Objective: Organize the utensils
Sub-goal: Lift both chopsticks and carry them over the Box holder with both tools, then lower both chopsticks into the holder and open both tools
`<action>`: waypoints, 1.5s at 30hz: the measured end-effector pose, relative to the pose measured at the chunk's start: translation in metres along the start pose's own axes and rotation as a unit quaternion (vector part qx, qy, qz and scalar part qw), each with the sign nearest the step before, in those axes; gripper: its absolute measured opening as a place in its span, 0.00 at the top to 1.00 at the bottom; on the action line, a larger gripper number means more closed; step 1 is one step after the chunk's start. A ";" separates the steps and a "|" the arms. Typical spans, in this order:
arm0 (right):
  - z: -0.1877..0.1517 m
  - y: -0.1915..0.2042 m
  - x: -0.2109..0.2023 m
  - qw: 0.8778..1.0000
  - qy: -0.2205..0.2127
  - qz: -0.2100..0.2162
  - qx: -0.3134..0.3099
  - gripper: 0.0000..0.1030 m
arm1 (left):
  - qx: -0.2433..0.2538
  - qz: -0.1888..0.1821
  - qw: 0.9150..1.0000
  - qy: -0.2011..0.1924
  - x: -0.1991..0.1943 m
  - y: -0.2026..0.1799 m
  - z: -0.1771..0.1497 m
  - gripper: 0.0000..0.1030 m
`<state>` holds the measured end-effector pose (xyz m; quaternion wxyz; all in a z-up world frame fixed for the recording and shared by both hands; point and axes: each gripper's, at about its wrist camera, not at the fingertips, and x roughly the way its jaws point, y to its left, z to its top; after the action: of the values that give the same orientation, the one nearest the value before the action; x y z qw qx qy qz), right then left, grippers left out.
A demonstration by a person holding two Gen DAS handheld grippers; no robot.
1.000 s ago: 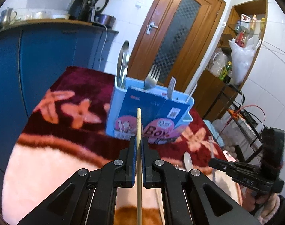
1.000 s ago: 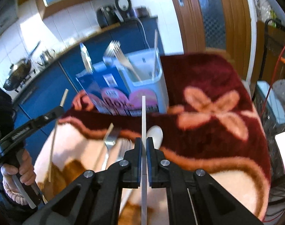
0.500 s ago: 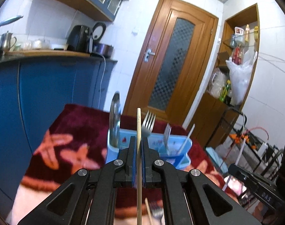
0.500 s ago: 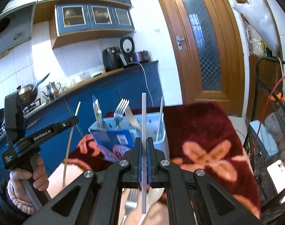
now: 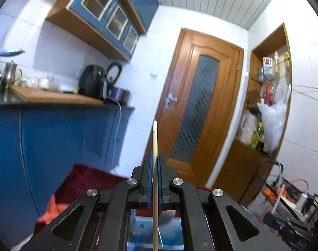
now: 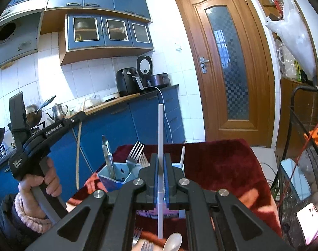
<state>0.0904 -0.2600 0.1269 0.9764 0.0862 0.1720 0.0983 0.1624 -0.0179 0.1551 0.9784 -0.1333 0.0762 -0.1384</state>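
Observation:
My left gripper (image 5: 154, 156) is shut on a wooden chopstick (image 5: 154, 142) held upright; the blue utensil box (image 5: 169, 232) shows just below it between the fingers. My right gripper (image 6: 160, 156) is shut on a white chopstick (image 6: 160, 125), also upright, near the box (image 6: 119, 173). The box holds a knife (image 6: 106, 154), forks (image 6: 133, 152) and a white stick (image 6: 182, 154). The left gripper (image 6: 80, 115) with its wooden chopstick (image 6: 78, 156) shows at left in the right wrist view. A spoon (image 6: 172, 243) and forks (image 6: 138, 236) lie on the cloth.
The box stands on a dark red flowered cloth (image 6: 217, 167). Blue cabinets (image 5: 54, 146) and a counter with an air fryer (image 6: 128, 80) are behind. A wooden door (image 6: 228, 73) is at the back. A wire rack (image 6: 301, 167) and a phone (image 6: 309, 216) are at right.
Both grippers have risen and tilted upward with their chopsticks; the box has dropped to the bottom of the left wrist view. Both stay shut.

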 end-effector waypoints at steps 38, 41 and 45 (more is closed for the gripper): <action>-0.012 -0.004 0.095 0.998 0.031 -0.024 -0.051 0.94 | 0.038 0.095 0.995 -0.020 0.043 0.018 -0.054 0.96; -0.014 -0.003 0.094 0.998 0.039 -0.016 -0.049 0.93 | 0.041 0.085 0.996 0.001 0.040 0.019 -0.058 0.96; -0.013 -0.001 0.089 0.998 0.034 -0.013 -0.046 0.80 | 0.047 0.074 0.996 0.024 0.037 0.018 -0.064 0.94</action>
<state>0.1681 -0.2394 0.0859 0.9740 0.0358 0.2019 0.0962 0.1900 -0.0270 0.0846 0.9890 -0.0776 0.1030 -0.0723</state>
